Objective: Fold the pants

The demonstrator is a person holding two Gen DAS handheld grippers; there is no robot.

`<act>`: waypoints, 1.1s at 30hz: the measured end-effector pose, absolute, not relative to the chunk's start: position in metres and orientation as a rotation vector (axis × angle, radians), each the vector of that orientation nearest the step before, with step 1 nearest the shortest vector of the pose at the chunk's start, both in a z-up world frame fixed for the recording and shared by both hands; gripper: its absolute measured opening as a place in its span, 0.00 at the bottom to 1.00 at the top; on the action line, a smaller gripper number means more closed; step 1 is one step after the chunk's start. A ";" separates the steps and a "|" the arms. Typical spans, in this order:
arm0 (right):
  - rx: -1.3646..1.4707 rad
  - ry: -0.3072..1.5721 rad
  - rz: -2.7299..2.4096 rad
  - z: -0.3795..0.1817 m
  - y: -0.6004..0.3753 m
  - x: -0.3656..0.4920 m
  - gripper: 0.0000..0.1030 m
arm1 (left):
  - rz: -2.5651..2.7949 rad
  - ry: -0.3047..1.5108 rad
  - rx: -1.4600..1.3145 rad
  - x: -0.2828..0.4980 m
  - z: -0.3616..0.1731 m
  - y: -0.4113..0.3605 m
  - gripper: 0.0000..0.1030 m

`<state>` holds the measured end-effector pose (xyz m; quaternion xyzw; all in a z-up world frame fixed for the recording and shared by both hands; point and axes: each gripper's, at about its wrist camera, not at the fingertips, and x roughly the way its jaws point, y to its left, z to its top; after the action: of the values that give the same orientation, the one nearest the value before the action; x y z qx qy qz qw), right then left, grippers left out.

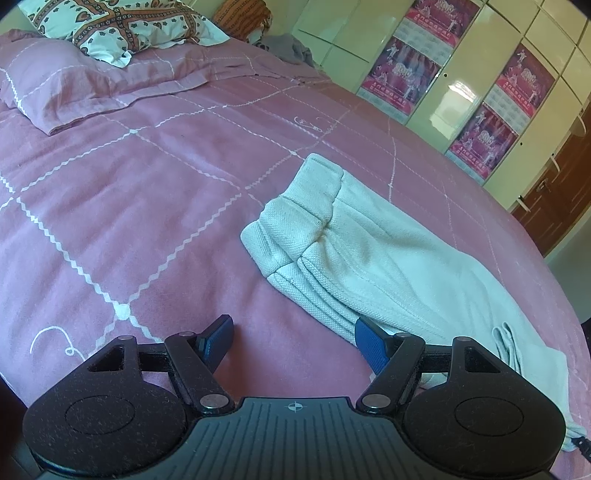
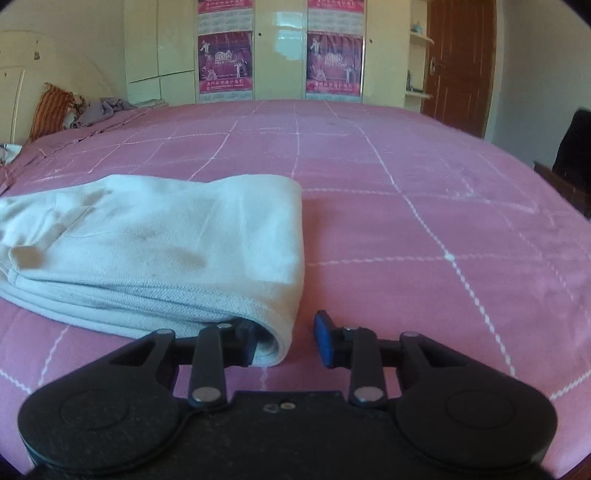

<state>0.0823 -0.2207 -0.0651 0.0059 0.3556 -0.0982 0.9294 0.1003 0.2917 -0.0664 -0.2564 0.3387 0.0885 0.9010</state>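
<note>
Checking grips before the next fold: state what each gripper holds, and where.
Neither holds anything. The left gripper is open; the right gripper brackets the pants' folded corner unclamped.

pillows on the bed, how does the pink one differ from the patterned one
The pink pillow is plain pink with thin white lines, matching the bedspread; the patterned pillow is white with hearts, flowers and orange bands. The pink pillow lies flat on the bedspread; the patterned pillow sits farther back, overlapping its far edge. Both lie at the head of the bed, away from the pants.
</note>
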 end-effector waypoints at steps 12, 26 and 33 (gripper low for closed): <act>-0.054 0.692 -0.219 -0.043 -0.208 0.052 0.35 | 0.189 0.672 -0.561 0.095 -0.066 0.299 0.69; 0.093 0.737 -0.164 -0.060 -0.203 0.154 0.37 | 0.128 0.602 -0.872 0.116 -0.092 0.321 0.69; 0.049 0.693 -0.165 -0.057 -0.201 0.127 0.41 | 0.047 0.538 -1.003 0.154 -0.116 0.334 0.69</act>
<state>0.1266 -0.2010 -0.0570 0.0238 0.3393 -0.0807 0.9369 0.1544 0.3344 -0.1164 -0.4750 0.2545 0.0224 0.8421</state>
